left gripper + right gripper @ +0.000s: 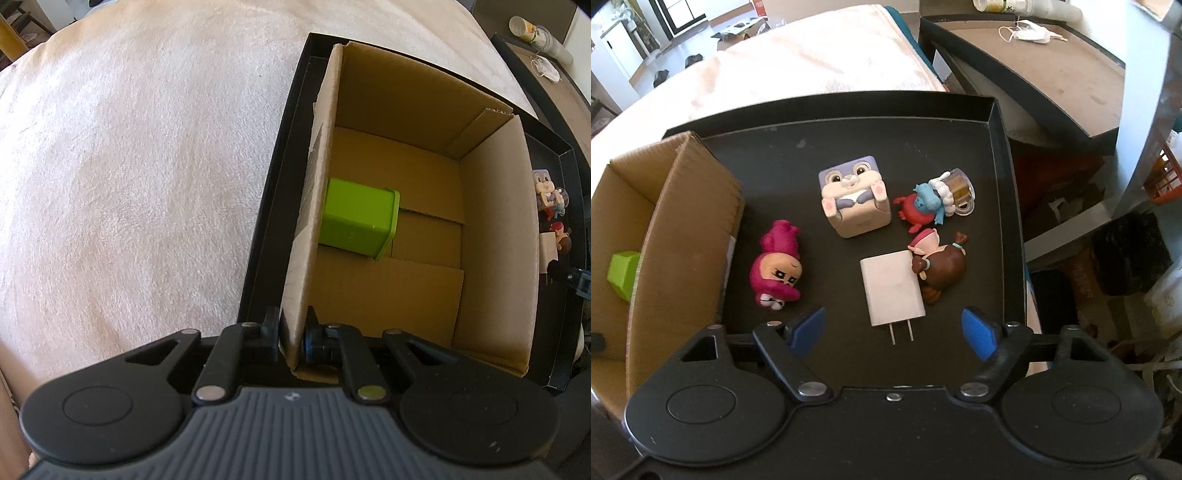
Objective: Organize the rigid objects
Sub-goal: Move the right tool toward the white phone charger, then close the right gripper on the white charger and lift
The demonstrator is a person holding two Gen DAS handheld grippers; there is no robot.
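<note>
Brown cardboard fills the left wrist view: the left gripper (292, 341) is clenched on the near end of the left wall of an open box (495, 236), one finger outside the wall and one inside. The box sits inside a black tray (271, 210), which rests on a pale fleecy cover (129, 166). On the box floor, well ahead of the fingers and against that same pinched wall, lies a green block (356, 218) on its side; it is a squarish plastic piece with a raised rim at its right end, and faint embossed marks on its face are too small to read. A few toys show past the box's right wall, on the tray. In the right wrist view the right gripper (892, 332) hangs released, its blue pads (977, 338) spread wide, and a white charger (892, 291) lies just ahead of and between them with its two metal prongs pointing back toward the gripper. The charger is a plain rounded slab with no readable print. Touching its far right corner is a brown figure (942, 267) with a pink hat. Farther on stand a cube-shaped rabbit toy (853, 201) and a small red and blue figure (923, 208) beside a clear mug toy (960, 190). A magenta figure (777, 264) lies to the left, near the box wall.
</note>
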